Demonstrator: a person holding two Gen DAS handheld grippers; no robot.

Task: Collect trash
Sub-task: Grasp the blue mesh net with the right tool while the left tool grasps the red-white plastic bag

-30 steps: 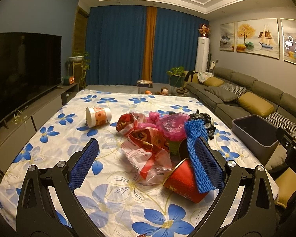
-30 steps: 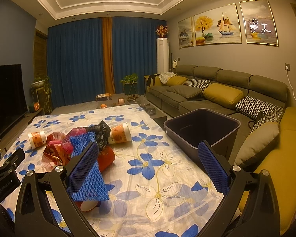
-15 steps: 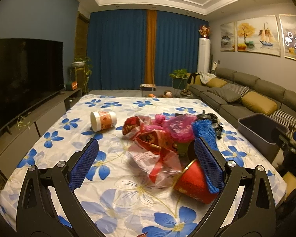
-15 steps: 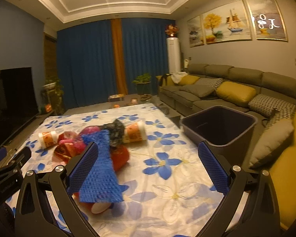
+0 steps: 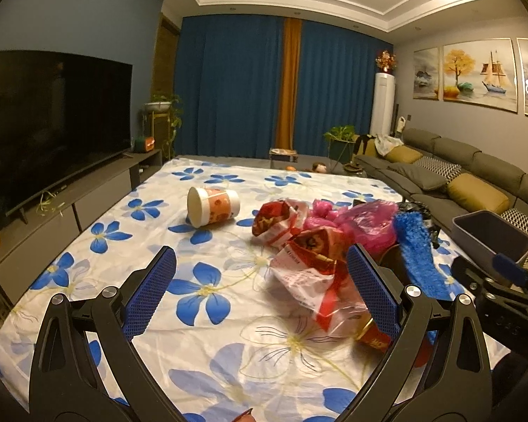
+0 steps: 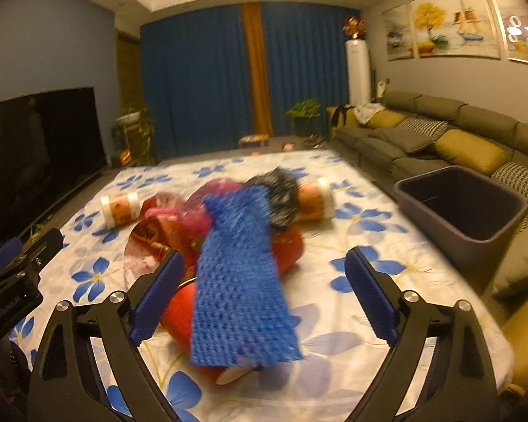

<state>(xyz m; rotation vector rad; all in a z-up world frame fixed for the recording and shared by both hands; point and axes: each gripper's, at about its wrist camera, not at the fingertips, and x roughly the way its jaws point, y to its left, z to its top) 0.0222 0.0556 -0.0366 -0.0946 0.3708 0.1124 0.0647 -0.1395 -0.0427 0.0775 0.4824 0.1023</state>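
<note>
On the flower-print counter (image 6: 352,320), with the grey bin (image 6: 464,218) waiting at the right edge, the right hand-held gripper (image 6: 264,295) has swung over the blue foam net (image 6: 239,281), jaws closing but not yet touching, while the left hand-held gripper (image 5: 260,292) hangs open beside the trash pile (image 5: 316,246).

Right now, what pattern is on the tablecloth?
Blue flowers on white tablecloth, clearest in the left wrist view.

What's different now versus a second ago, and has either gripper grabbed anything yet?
The right gripper swung left and dipped toward the trash pile; the blue foam net now lies between its fingers, which are closing but not yet gripping. The left gripper eased closer to the red-and-white bag, open and empty. Trash, both cups and the bin stayed put.
</note>
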